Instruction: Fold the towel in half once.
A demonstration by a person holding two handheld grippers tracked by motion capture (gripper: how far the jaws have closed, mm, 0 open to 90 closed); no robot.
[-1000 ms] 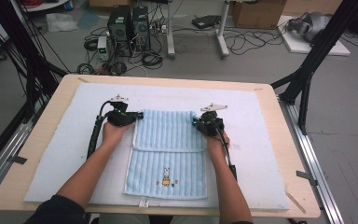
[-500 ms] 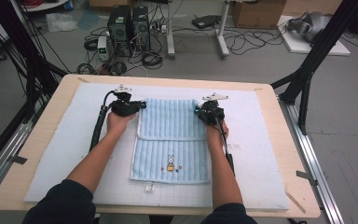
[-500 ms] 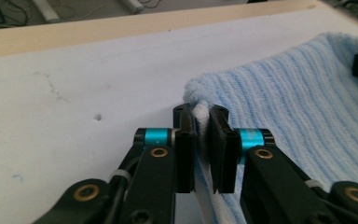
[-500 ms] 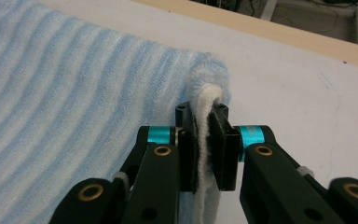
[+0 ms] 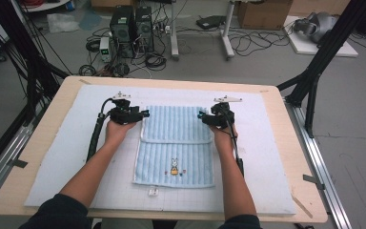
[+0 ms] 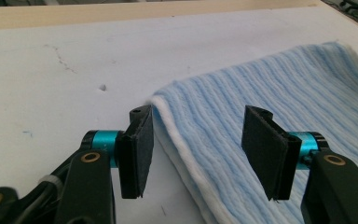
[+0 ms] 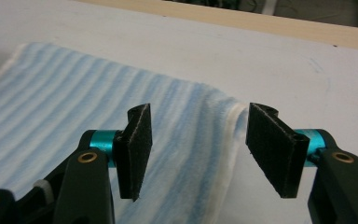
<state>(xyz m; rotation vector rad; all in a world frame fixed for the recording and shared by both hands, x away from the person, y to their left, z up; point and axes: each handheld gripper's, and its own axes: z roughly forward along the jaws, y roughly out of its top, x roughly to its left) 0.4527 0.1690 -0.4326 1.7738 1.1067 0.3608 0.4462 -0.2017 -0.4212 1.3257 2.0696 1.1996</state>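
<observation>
Two grippers let go of the folded pale-blue ribbed cotton towel (image 5: 175,143).
My left gripper (image 6: 196,149) and right gripper (image 7: 198,149) have just opened their jaws partway, empty, and the far fold now lies on the white padded surface (image 5: 66,162).

My left gripper (image 5: 144,113) and right gripper (image 5: 202,115) sit at the towel's (image 5: 175,125) far corners; white mat (image 5: 66,157) lies bare beside each, easy to cross.

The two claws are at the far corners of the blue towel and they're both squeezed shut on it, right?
Not quite. The left claw and right claw are at the far corners of the blue towel, but both are open. They have just been opening, and each gripper view shows the pads apart, with towel between them unpinched.
</observation>
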